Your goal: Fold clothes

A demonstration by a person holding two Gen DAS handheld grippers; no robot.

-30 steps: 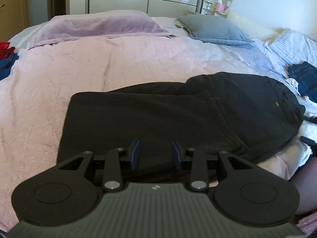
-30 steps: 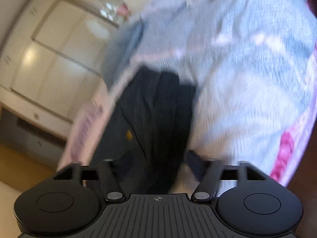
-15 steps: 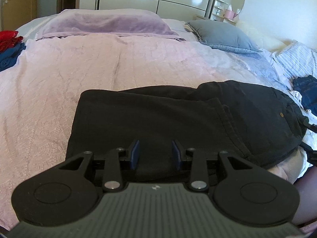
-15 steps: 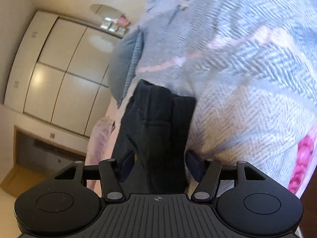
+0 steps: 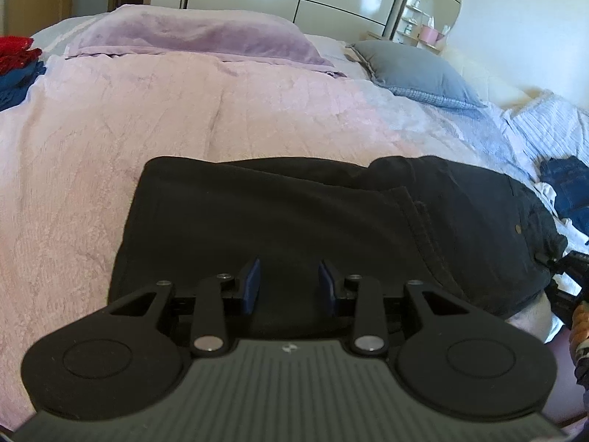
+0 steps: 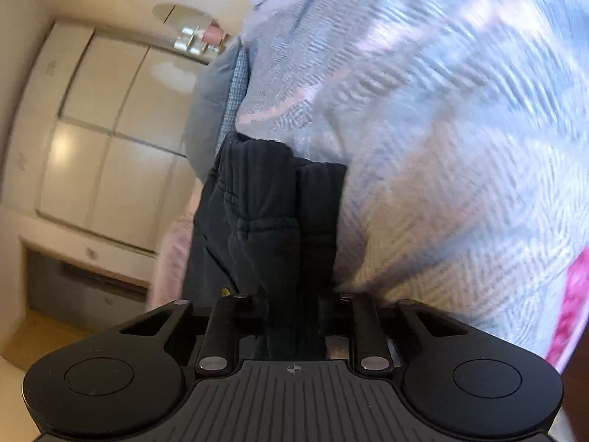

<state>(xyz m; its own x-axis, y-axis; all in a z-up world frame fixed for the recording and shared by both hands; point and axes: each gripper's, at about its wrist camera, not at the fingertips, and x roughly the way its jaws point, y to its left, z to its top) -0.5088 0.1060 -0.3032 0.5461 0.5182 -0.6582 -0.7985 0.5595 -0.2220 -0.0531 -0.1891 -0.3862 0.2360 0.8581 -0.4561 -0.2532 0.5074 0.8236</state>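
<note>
Black trousers (image 5: 302,217) lie folded on the pink bedspread (image 5: 154,118), waistband end to the right. My left gripper (image 5: 289,283) hovers open over their near edge, nothing between its blue fingertips (image 5: 252,283). In the right wrist view the trousers' waistband (image 6: 279,221) runs straight into my right gripper (image 6: 292,313), which is shut on the fabric; the cloth hides its fingertips. In the left wrist view, the right gripper (image 5: 570,283) shows at the far right edge, at the waistband.
A purple pillow (image 5: 198,38) and a grey pillow (image 5: 412,68) lie at the head of the bed. Red and blue clothes (image 5: 16,64) are stacked at the far left. Blue jeans (image 5: 568,188) sit at the right on a light-blue patterned cover (image 6: 441,147). White wardrobe doors (image 6: 110,154) stand behind.
My right gripper's jaws, wide apart around the waistband a second ago, have shut on it. The left gripper has shifted slightly and stays open.
</note>
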